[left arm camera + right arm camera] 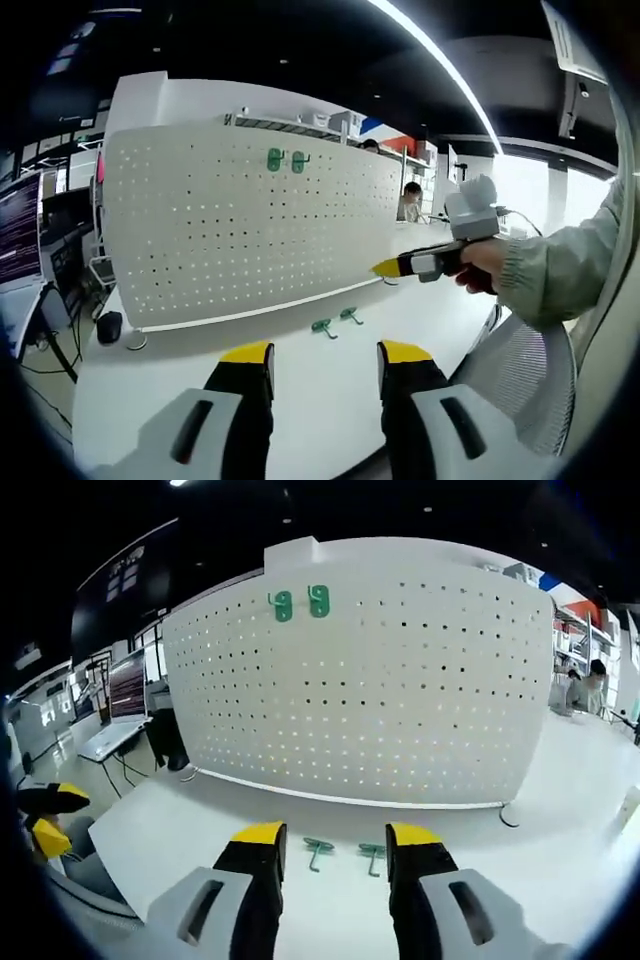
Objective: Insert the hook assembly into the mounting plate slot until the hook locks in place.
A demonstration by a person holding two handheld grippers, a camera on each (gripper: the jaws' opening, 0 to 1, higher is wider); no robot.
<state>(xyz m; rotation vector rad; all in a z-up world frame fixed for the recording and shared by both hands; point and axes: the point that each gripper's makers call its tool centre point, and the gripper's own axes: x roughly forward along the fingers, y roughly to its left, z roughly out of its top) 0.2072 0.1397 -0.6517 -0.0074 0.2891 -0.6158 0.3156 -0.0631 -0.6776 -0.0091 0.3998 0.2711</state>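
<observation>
A white pegboard point(240, 225) point(380, 680) stands upright on the white table. Two green hooks point(286, 160) point(299, 603) hang side by side near its top. Two more green hooks lie loose on the table in front of the board, one point(321, 327) point(318, 851) beside the other point(350, 316) point(372, 856). My left gripper point(325, 360) is open above the near table edge, with nothing between its jaws. My right gripper point(335, 842) is open too, its yellow tips just short of the loose hooks. In the left gripper view a hand holds the right gripper point(425, 264) at the right.
A grey mesh chair back point(515, 375) is at the lower right. A black mouse point(109, 326) lies off the table's left end, near desks with monitors point(127, 685). A seated person point(410, 200) and shelving are behind the board. The left gripper's yellow tips point(50, 815) appear at the left edge.
</observation>
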